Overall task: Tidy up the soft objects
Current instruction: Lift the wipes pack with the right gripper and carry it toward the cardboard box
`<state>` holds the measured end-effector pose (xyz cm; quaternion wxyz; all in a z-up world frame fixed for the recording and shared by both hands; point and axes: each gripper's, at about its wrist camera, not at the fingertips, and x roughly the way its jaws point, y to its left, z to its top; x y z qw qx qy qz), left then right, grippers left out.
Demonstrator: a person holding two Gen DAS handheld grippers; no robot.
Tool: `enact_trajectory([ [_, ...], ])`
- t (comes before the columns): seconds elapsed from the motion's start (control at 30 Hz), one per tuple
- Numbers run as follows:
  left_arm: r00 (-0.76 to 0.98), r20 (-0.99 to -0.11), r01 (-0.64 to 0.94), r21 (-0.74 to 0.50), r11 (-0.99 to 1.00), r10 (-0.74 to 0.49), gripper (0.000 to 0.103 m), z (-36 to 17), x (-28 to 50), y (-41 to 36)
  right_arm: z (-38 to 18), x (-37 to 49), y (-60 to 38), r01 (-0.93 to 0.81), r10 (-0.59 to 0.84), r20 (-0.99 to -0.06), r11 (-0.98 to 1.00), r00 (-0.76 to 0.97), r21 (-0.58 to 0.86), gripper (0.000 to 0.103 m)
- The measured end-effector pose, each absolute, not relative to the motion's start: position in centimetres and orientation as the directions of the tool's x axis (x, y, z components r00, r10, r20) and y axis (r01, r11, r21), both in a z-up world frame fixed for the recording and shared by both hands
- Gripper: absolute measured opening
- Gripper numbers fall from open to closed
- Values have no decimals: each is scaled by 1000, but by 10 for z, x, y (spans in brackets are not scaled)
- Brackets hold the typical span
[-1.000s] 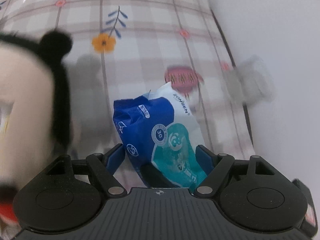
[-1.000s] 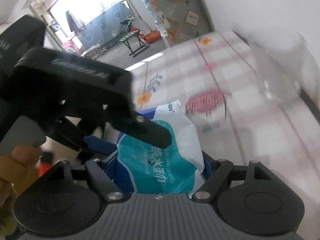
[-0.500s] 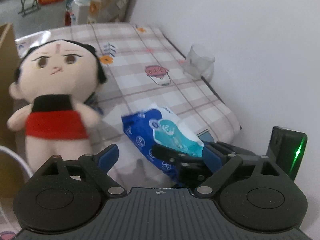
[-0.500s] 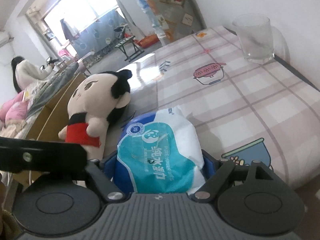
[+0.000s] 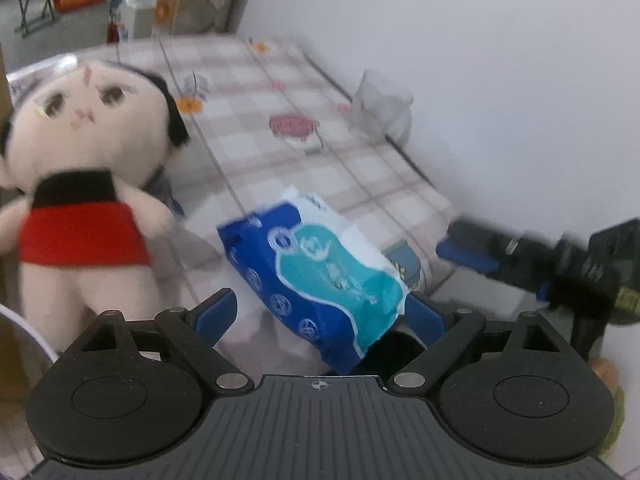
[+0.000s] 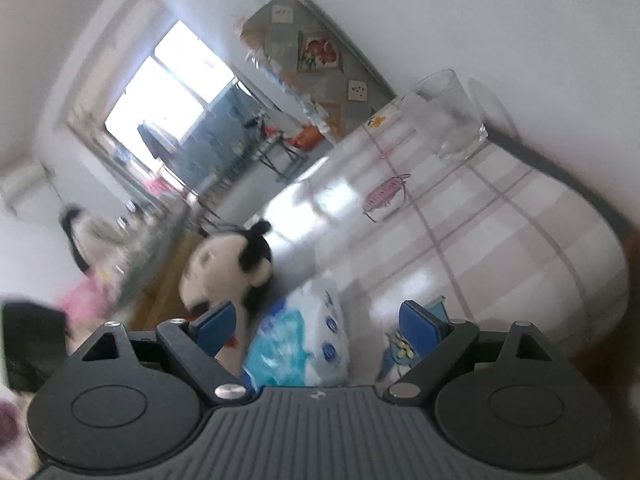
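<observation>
A blue and teal pack of wet wipes lies on the checked tablecloth near its front edge. My left gripper is open, its blue pads either side of the pack's near end without pressing on it. A plush doll with black hair and a red skirt stands just left of the pack. My right gripper is off to the right, clear of the pack. In the tilted right wrist view the right gripper is open, with the pack loose below it and the doll behind.
An empty glass stands at the back right by the white wall; it also shows as the glass. A brown box edge borders the doll's left. A white cord curves at lower left. The room beyond holds furniture.
The right gripper, which had the pack between its pads, has come off it and drawn away to the right with its view rolled. The left gripper's jaws have widened and it pulled back.
</observation>
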<state>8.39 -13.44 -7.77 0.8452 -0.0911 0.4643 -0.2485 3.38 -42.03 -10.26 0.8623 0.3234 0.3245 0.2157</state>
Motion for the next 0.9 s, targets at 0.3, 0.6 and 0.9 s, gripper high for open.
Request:
enact_trajectory([
  [0.3,354,-819,267,-375,888,-452,92,-115,114,-162,-132,94,-394,-106,627,-519,691,581,715,54],
  [0.6,350,-818,253,-387,887,-457,92,-123,120,-167,-140,106,-360,-169,640,-590,735,492,656,27],
  [0.9,338,-814,287,-389,876,-472,90,-116,109,-163,-138,82,-363,-111,666,-557,684,496,721,21],
])
